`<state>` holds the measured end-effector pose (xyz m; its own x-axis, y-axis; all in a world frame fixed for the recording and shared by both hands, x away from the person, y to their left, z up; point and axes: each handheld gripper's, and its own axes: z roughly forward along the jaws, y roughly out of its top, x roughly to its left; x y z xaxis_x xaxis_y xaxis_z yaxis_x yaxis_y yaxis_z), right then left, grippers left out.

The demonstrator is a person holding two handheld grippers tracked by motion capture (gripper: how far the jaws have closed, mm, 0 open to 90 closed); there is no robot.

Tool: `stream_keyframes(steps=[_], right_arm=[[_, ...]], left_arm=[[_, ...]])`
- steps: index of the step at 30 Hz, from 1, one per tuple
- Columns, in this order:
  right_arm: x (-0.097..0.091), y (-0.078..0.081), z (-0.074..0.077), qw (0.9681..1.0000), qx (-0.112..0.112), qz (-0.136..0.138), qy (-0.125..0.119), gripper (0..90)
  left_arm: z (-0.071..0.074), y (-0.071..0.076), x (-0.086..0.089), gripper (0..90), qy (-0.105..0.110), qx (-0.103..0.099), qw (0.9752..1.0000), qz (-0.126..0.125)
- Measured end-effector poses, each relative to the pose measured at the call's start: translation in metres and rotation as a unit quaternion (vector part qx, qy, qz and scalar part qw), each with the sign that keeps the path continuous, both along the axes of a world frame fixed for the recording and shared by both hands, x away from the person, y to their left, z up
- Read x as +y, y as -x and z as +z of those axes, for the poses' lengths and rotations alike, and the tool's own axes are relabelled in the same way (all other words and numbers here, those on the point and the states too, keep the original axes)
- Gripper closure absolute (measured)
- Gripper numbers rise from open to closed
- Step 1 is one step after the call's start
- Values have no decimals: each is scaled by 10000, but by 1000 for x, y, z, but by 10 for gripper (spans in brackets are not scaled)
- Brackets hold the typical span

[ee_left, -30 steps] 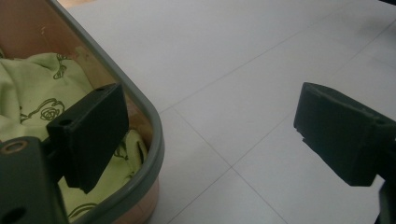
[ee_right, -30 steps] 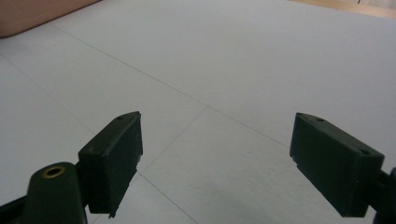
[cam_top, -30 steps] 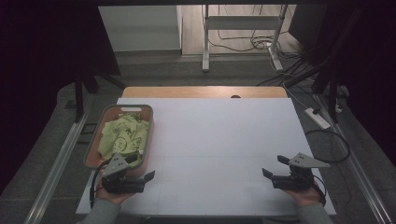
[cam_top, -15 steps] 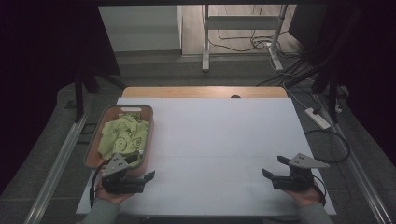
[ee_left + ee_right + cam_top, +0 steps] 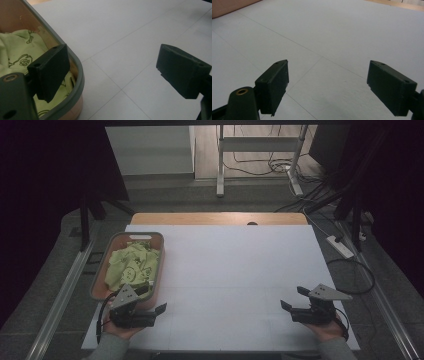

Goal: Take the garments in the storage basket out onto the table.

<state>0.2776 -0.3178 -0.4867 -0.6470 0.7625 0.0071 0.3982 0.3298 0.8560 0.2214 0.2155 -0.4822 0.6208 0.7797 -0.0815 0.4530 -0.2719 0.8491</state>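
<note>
Cloth: pale green, printed with a dark rose pattern, crumpled inside the basket at the left side of the table; not yet touched.

Left gripper: held at the near left edge, just beside the basket's near end; jaws wide apart, nothing between them. In the left gripper view one jaw is seen over the basket rim and cloth, the other over bare table.

Right gripper: held at the near right, well apart from the basket; jaws wide apart and empty.

Step judged in hand: start position, before the reach for the cloth.

Next move, as judged: the left gripper to be lifted over the rim, lowered onto a raised fold, and closed there.

Far edge: a wooden strip.
</note>
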Motion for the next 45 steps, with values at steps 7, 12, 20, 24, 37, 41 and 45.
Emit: stream_keyframes(steps=[7, 12, 20, 24, 37, 41, 45], right_arm=[[0, 0, 0, 10000, 4, 7, -10, 185], [0, 0, 0, 10000, 16, 1, 24, 185], [0, 0, -1, 10000, 24, -24, 35, 185], [0, 0, -1, 10000, 33, -38, 25, 185], [-1, 0, -2, 9999, 85, -57, 28, 184], [-1, -1, -2, 9999, 86, -57, 38, 183], [-1, -1, -3, 9999, 92, -63, 47, 184]], left_arm=[[5, -2, -5, 123, -47, 66, 10000, -51], [17, -6, -6, 133, -94, 140, 9998, -56], [28, -13, -5, 132, -175, 173, 9997, -86], [35, -19, -5, 132, -199, 174, 9996, -120], [53, -36, 0, 131, -181, 245, 9994, -171], [58, -42, 4, 131, -166, 261, 9994, -158], [60, -48, 8, 131, -120, 316, 9993, -160]])
